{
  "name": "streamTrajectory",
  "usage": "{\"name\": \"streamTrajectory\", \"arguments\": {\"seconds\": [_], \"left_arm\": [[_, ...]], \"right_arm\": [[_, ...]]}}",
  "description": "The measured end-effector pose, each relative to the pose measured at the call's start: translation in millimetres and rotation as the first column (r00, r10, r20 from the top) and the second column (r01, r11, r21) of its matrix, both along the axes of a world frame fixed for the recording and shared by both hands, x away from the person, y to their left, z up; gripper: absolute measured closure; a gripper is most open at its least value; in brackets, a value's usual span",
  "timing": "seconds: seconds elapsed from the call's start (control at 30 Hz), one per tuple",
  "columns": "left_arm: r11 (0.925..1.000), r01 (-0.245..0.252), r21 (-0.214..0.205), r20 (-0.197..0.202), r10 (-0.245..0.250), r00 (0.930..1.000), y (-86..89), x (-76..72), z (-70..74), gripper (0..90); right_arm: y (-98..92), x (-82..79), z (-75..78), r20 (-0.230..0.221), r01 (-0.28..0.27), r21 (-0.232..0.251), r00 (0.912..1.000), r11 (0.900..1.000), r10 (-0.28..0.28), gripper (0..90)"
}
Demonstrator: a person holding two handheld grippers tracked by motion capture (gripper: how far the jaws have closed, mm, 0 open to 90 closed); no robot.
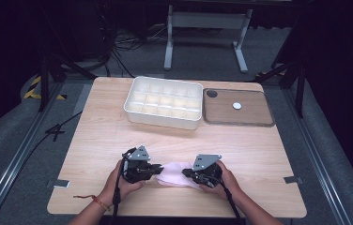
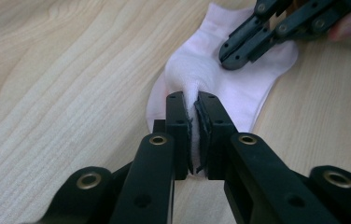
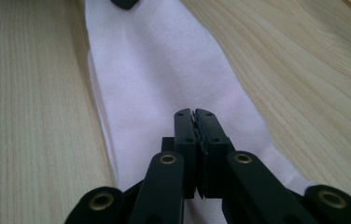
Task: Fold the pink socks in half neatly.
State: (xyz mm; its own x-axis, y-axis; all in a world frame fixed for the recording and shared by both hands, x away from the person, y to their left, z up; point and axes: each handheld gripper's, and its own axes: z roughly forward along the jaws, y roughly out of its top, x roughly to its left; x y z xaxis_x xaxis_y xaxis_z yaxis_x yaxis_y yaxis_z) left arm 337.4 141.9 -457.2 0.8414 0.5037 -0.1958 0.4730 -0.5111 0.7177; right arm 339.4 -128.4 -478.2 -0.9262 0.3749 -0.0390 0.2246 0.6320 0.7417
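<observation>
Risk: the sock point(image 2: 239, 88) is thin and slack, so it is looking likely to slip out of one pinch if the hands are pulling apart unevenly; only a small fold is sitting between the left fingers point(image 2: 178, 116).
Risk, second: the right fingers point(image 3: 185, 126) are pressing low on the cloth, so they may be dragging it along the worktop point(image 1: 104, 140) and bunching it rather than lifting it.
Sock: pale pink, soft, lying mostly flat, puckering into a ridge where the left fingers are pinching it.
Place: it is stretching between the two sets of fingers, near the worktop's front edge.
Left gripper point(image 2: 195, 100): fingers are clamping on a fold of sock.
Right gripper point(image 3: 194, 114): fingers are sitting together on the sock's other end, seemingly nipping a thin layer.
Far off: a tray point(image 1: 163, 117) and a board point(image 1: 254, 119) are standing well beyond the fingers.
</observation>
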Motion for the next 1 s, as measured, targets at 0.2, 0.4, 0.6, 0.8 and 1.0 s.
{"name": "streamTrajectory", "arguments": {"seconds": [0.2, 0.4, 0.6, 0.8, 1.0], "left_arm": [[1.0000, 0.004, 0.008, -0.004, -0.004, 1.0000, -2.6, 0.6, -2.6, 84.3], [0.9979, 0.011, 0.064, -0.008, -0.010, 0.9999, -8.0, 0.8, -12.0, 76.8], [0.9974, 0.009, 0.072, -0.023, -0.008, 0.9997, -12.3, 2.5, -15.7, 63.1], [0.9948, 0.006, 0.101, 0.019, -0.008, 0.9998, -19.1, -4.5, -16.0, 60.7], [0.9930, 0.015, 0.117, 0.004, -0.015, 0.9999, -17.7, -7.4, -14.2, 77.8]], "right_arm": [[0.8, -1.0, 0.4, 0.013, -0.001, -0.011, 0.9999, 0.9999, 0.001, 88.3], [0.6, -1.0, 0.3, 0.014, -0.004, -0.010, 0.9999, 0.9999, 0.004, 88.3], [0.3, -0.9, 0.2, 0.016, -0.005, -0.012, 0.9999, 0.9999, 0.005, 88.3], [-0.2, -0.7, -0.1, 0.006, -0.005, -0.002, 1.0000, 1.0000, 0.005, 88.3], [0.7, -1.6, 0.2, 0.016, -0.004, -0.010, 0.9999, 0.9999, 0.004, 88.3]]}}
